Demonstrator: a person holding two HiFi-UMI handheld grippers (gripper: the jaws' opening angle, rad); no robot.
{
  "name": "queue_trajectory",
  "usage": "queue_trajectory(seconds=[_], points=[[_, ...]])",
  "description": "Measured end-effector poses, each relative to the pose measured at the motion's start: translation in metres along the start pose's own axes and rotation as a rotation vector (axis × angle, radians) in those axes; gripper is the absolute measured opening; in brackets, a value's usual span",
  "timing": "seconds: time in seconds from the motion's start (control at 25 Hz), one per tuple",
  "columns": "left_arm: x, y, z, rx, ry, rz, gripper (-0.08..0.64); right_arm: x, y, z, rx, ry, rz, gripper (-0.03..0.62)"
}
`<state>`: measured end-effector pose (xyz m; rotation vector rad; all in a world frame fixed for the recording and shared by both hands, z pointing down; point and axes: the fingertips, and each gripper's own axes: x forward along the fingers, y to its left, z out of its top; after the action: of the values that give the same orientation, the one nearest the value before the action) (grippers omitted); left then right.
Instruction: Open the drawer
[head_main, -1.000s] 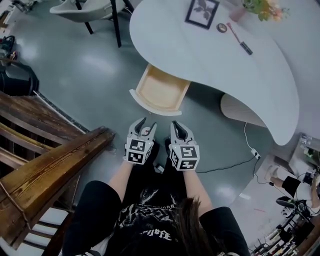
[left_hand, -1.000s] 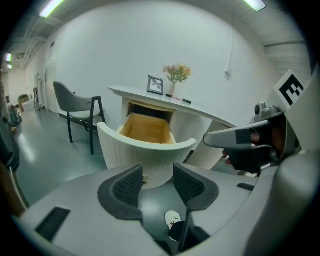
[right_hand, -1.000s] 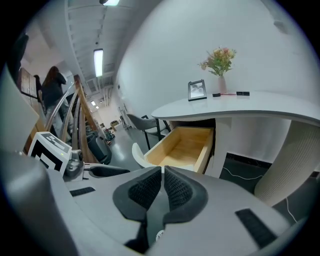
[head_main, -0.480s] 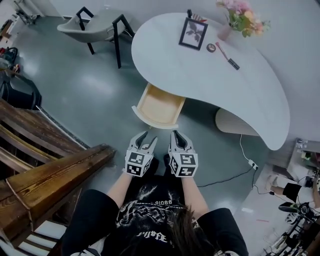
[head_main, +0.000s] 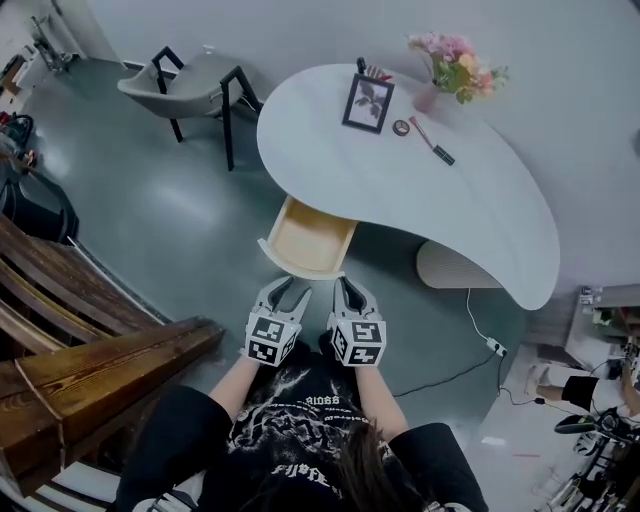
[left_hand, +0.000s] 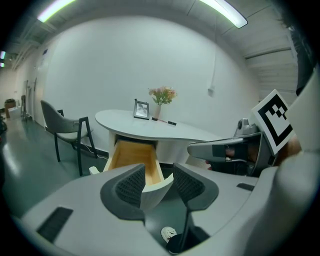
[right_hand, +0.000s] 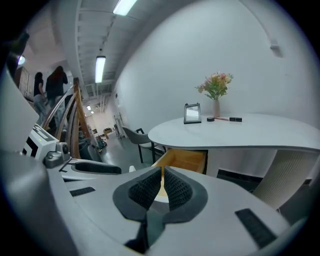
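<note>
Looking down, the head view shows one white desk (head_main: 400, 180) with its single wooden drawer (head_main: 305, 240) pulled out ahead of two grippers, which are farther back from it than a second ago. The left gripper view shows the left gripper (left_hand: 159, 181) with its jaws apart and empty, partly hiding the drawer's front. The right gripper view shows the right gripper (right_hand: 162, 187) with its jaws nearly together on nothing.

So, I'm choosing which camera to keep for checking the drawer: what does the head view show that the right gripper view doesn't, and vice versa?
Only the head view: the floor cable and the person's black shirt. Only the right gripper view: ceiling lights, distant people, and a close look at the right gripper, jaws almost together, empty. Both: the drawer pulled open under the white table, the picture frame, the flowers, the chair.
</note>
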<state>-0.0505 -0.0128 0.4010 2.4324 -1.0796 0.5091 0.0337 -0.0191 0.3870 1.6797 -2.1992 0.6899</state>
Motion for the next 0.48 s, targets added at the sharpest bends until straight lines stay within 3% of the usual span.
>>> queue_trajectory(seconds=[0.48], points=[[-0.013, -0.001, 0.042, 0.018, -0.125, 0.011, 0.181, -0.016, 0.0, 0.032, -0.048, -0.085, -0.005, 0.029]])
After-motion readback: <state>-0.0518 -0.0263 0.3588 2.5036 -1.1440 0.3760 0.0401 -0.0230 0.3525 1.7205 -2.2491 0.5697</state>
